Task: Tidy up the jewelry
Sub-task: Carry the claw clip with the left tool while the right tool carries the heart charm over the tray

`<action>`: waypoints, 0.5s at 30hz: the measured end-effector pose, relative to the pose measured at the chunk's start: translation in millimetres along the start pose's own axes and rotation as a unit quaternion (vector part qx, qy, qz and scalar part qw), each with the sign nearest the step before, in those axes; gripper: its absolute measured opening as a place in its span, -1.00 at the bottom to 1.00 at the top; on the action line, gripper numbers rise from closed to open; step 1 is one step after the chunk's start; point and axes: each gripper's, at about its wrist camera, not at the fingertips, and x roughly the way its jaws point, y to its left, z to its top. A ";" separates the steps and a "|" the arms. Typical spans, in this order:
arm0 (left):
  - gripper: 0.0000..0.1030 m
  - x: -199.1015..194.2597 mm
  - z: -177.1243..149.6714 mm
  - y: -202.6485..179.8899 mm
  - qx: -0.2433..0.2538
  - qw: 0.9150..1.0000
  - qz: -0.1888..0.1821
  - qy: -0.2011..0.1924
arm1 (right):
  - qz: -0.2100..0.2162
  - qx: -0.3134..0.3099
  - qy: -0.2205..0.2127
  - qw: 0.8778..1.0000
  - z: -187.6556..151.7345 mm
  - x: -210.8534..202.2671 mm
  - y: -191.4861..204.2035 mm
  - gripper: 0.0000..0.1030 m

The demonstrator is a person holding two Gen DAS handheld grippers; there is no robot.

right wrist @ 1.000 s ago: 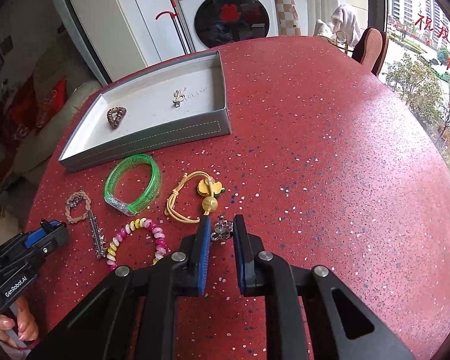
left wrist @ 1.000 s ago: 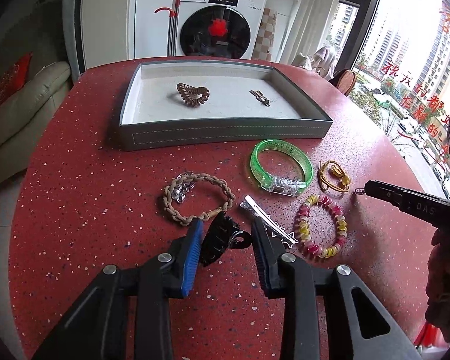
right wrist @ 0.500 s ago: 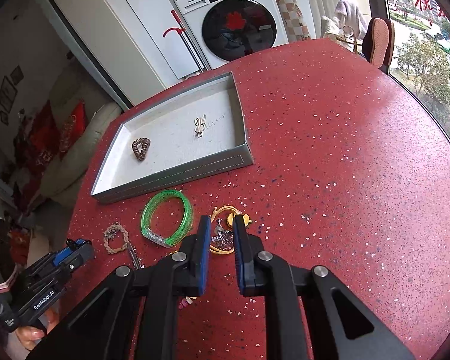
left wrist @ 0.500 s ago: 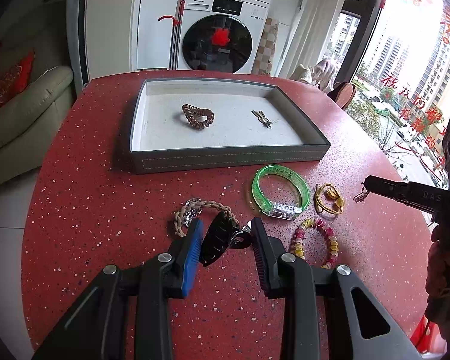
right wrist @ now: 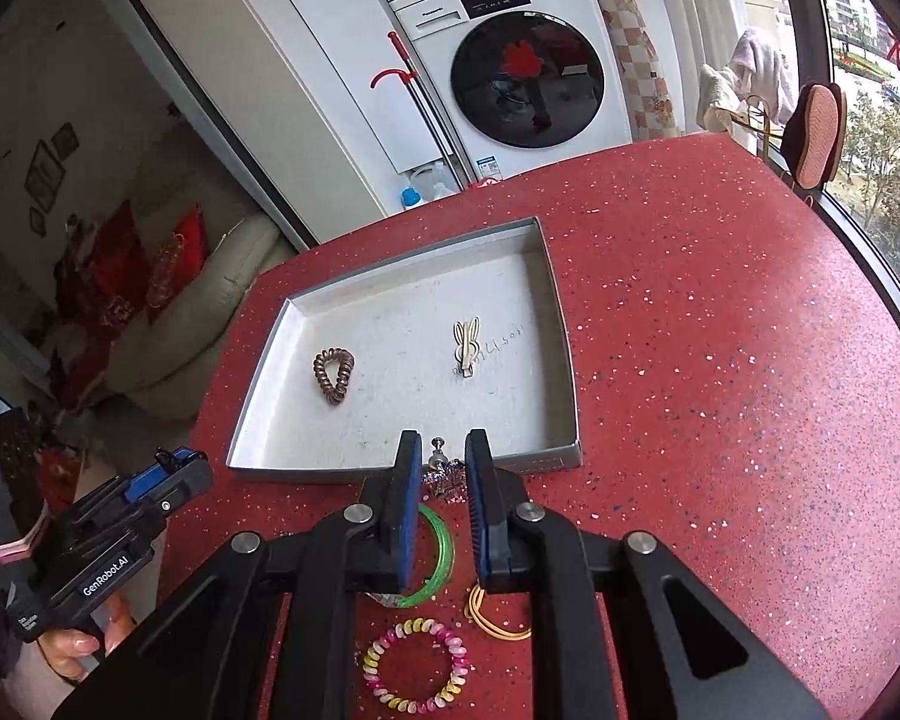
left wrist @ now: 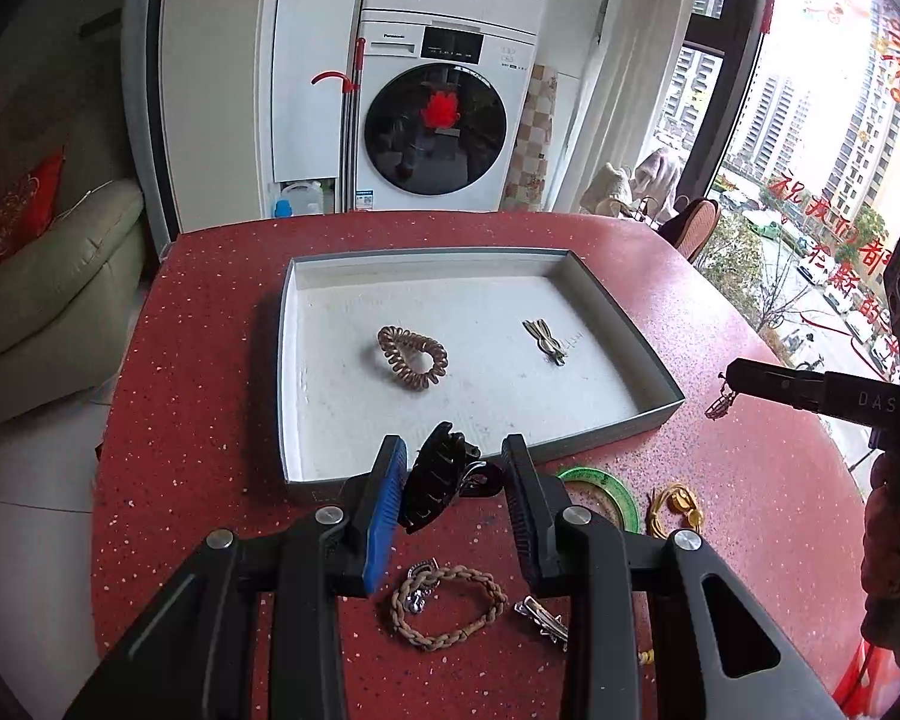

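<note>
Clip (left wrist: 435, 483), black claw type, is sitting clamped between my left gripper (left wrist: 453, 480) pads, hanging just above the tray's (left wrist: 660, 384) near wall. My right gripper (right wrist: 442, 468) is pinching a small sparkly charm (right wrist: 444, 474), jaws nearly closed, also at the near rim. Below: braided bracelet (left wrist: 450, 606), green bangle (left wrist: 609, 489), bead bracelet (right wrist: 417, 663) lying on red table (right wrist: 720, 360). Inside tray, coil tie (left wrist: 413, 357) & bunny clip (right wrist: 467, 347) are leaving plenty of room.

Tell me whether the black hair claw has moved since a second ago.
Yes. The black hair claw, held in the left gripper, was beside the braided bracelet, short of the tray; now it hangs over the tray's near wall, with the bracelet behind.
</note>
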 end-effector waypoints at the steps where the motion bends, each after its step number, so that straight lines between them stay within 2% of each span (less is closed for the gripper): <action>1: 0.00 3.1 8.6 2.5 -0.002 1.000 0.000 0.000 | 0.001 -0.004 0.001 1.000 7.3 4.4 2.7 -0.68; 9: 0.00 47.9 70.4 18.9 -0.008 0.999 0.034 -0.005 | 0.000 -0.015 0.003 1.000 57.1 46.7 12.6 -0.69; 15: 0.00 97.6 87.0 31.0 -0.019 0.998 0.055 0.009 | -0.009 0.001 0.017 1.000 70.2 86.4 0.6 -0.69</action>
